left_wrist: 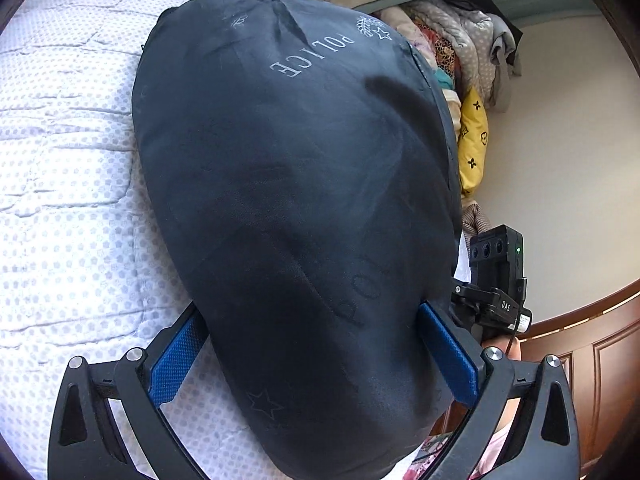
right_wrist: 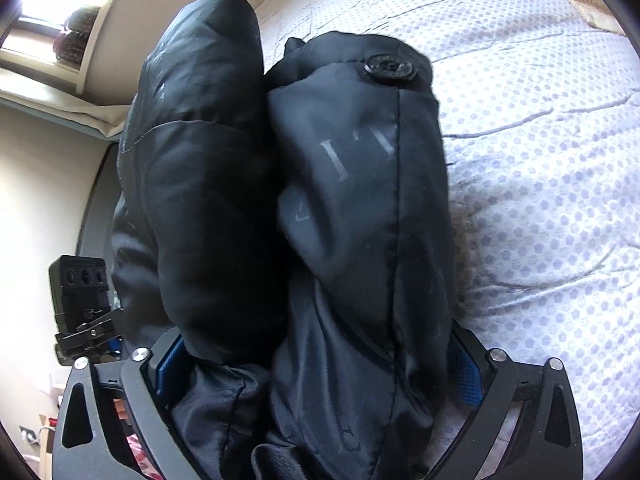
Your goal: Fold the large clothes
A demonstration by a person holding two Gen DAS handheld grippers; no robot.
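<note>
A large dark navy padded jacket (left_wrist: 296, 184) printed with "POLICE" lies bundled over the white dotted bed (left_wrist: 68, 184). My left gripper (left_wrist: 312, 344) has its blue pads (left_wrist: 176, 364) spread wide around the jacket's thick bulk, which fills the gap between them. In the right wrist view the jacket (right_wrist: 352, 208) shows two puffy folded lobes and a black button (right_wrist: 390, 67). My right gripper (right_wrist: 320, 364) also clamps a thick bunch of the fabric between its blue pads (right_wrist: 466, 376). The other gripper's black body shows at each view's edge (left_wrist: 496, 276).
A pile of coloured clothes (left_wrist: 456, 52) and a yellow patterned cushion (left_wrist: 474, 140) lie along the bed's far side by a beige wall. A wooden panel (left_wrist: 588, 360) stands at the lower right. A bright window ledge (right_wrist: 48, 40) is at the left.
</note>
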